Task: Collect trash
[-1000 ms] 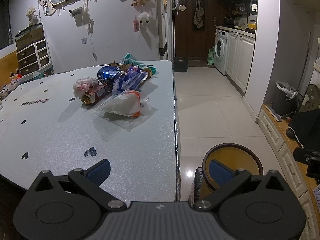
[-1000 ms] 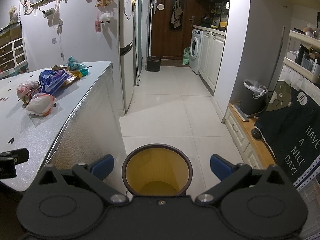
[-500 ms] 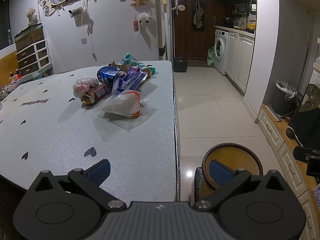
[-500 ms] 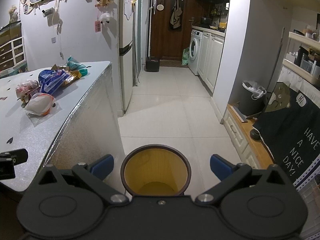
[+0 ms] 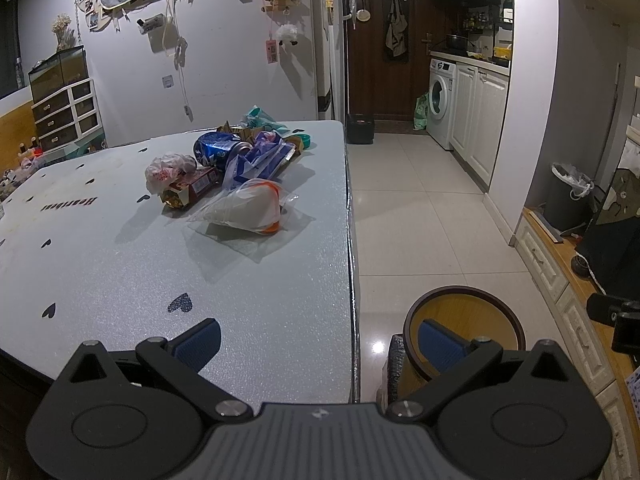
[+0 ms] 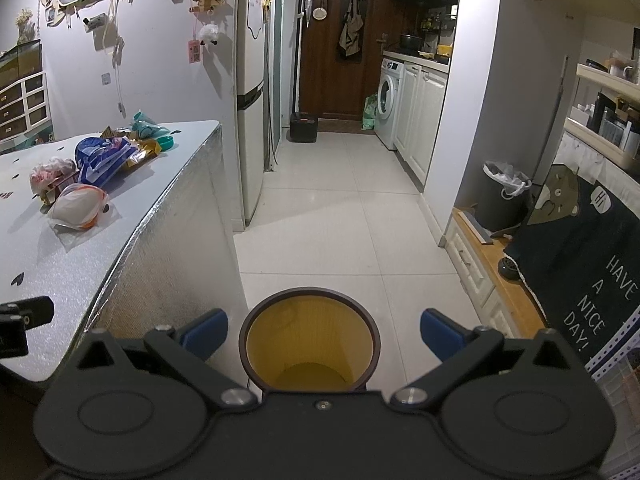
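A heap of trash lies on the grey table [image 5: 120, 272]: a clear bag with white and orange contents [image 5: 248, 210] in front, a pink crumpled bag [image 5: 166, 168], a red-brown box [image 5: 192, 190], a blue wrapper [image 5: 248, 156] and a teal packet [image 5: 260, 118] behind. The same heap [image 6: 92, 172] shows at the left of the right wrist view. A round yellow bin with a dark rim [image 6: 310, 340] stands on the floor beside the table. My left gripper [image 5: 316, 342] is open over the table's near right edge. My right gripper [image 6: 324, 330] is open above the bin [image 5: 464, 312].
A fridge [image 6: 250, 120] stands past the table's far end. White floor tiles [image 6: 340, 216] run to a brown door [image 6: 340, 40] and a washing machine [image 6: 388, 96]. A grey lined bin [image 6: 500, 196] and a low wooden cabinet [image 6: 484, 264] stand on the right.
Both grippers have held nearly still. The right wrist view drifted slightly, so the bin sits a little further left in it.
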### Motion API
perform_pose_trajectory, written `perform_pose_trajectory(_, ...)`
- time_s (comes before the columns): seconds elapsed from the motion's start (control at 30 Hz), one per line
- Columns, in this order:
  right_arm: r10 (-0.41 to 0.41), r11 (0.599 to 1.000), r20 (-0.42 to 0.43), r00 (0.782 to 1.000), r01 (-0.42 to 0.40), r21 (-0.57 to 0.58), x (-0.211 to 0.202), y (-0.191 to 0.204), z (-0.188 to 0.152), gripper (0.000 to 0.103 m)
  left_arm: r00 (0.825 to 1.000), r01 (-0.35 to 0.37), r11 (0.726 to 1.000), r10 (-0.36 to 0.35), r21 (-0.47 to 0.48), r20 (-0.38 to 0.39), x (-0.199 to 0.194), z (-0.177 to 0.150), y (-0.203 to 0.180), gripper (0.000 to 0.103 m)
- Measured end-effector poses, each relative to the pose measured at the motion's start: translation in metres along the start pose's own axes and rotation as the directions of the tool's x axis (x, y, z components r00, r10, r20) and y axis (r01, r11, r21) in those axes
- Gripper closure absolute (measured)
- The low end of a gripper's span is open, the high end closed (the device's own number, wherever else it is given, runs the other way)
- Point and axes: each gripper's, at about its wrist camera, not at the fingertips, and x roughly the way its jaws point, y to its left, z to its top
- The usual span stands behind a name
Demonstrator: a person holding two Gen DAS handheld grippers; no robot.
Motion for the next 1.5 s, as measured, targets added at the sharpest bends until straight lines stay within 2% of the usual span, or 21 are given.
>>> perform_pose_trajectory(0.77,-0.001,1.0,-0.009,1.0,0.001,0.008,0.004,-0.001,-0.006,0.0,1.0,-0.001,1.0,0.001,-0.004,-0.003,-0.002,-0.006,-0.003,0.0)
perform_pose_trajectory(0.97,0.003,1.0,0.001,1.0,-0.003,0.019,0.013,-0.002,-0.013,0.0,0.999,-0.009,1.0,0.009,-0.004,0.046,0.001,-0.013,-0.004,0.0)
perform_pose_trajectory(1.07,0.026,0.999,0.01,1.0,-0.026,0.022,0.018,-0.003,-0.016,0.0,0.996,-0.024,1.0,0.024,0.004,0.089,0.004,-0.017,-0.003,0.0)
perform_pose_trajectory(1.27,0.105,0.994,0.038,0.994,-0.105,0.007,0.031,0.004,-0.02,0.0,0.99,-0.01,1.0,0.014,-0.025,0.144,0.013,-0.022,0.013,0.0)
perform_pose_trajectory(1.4,0.191,0.981,0.072,0.979,-0.192,0.007,0.042,0.014,-0.011,0.0,0.979,-0.025,0.997,0.038,-0.071,0.199,0.017,-0.02,0.031,0.0)
perform_pose_trajectory(1.5,0.263,0.965,0.134,0.956,-0.263,-0.014,0.048,0.026,-0.003,0.0,0.968,-0.045,0.994,0.067,-0.095,0.242,0.02,-0.018,0.047,0.0)
